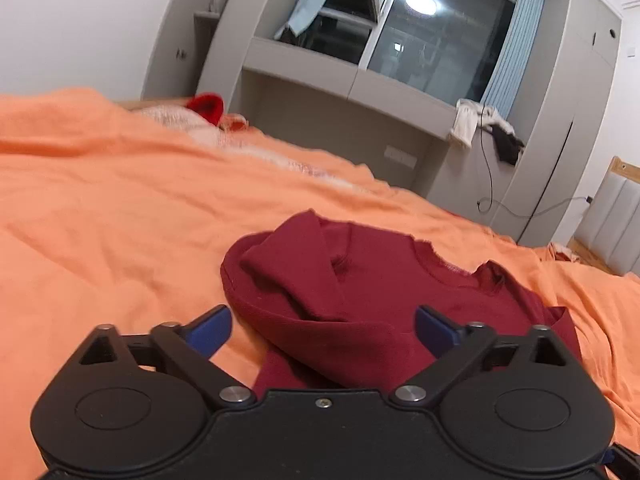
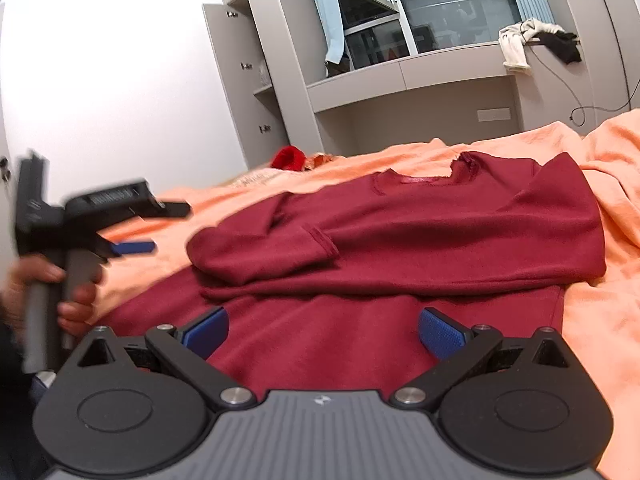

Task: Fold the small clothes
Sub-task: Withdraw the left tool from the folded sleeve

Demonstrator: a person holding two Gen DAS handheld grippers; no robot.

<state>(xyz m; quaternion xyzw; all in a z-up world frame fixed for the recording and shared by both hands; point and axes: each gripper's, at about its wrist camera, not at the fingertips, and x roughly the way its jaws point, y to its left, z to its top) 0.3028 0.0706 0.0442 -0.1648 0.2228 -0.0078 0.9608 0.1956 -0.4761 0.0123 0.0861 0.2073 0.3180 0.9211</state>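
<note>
Right wrist view shows a dark red long-sleeved knit sweater (image 2: 400,232) spread on a rumpled orange bedsheet (image 2: 600,320), its round neckline toward the far side of the bed, one sleeve folded across the chest with the cuff lying near the middle, and the lower hem reaching toward the camera. The right gripper (image 2: 322,332), black with blue pads, hovers low over the hem part of the sweater with its jaws spread wide and nothing pinched between them. To the left in this view the left gripper (image 2: 160,226) is held by a hand (image 2: 48,296) wrapped around its grey handle; it is blurred, its jaws stand wide apart beside the sweater's folded shoulder, and they grip nothing. From the left wrist view the same left gripper (image 1: 322,330) sits just short of the sweater (image 1: 380,292), whose folded sleeve and rounded shoulder edge lie between and beyond the open blue pads without being clamped. Farther back on the bedsheet (image 1: 100,220) lies a bright red cloth item (image 1: 208,107). Behind the bed stands a grey built-in cabinet (image 1: 304,68) around a dark window (image 1: 432,28), with white and black clothes (image 1: 484,128) draped over its ledge.
</note>
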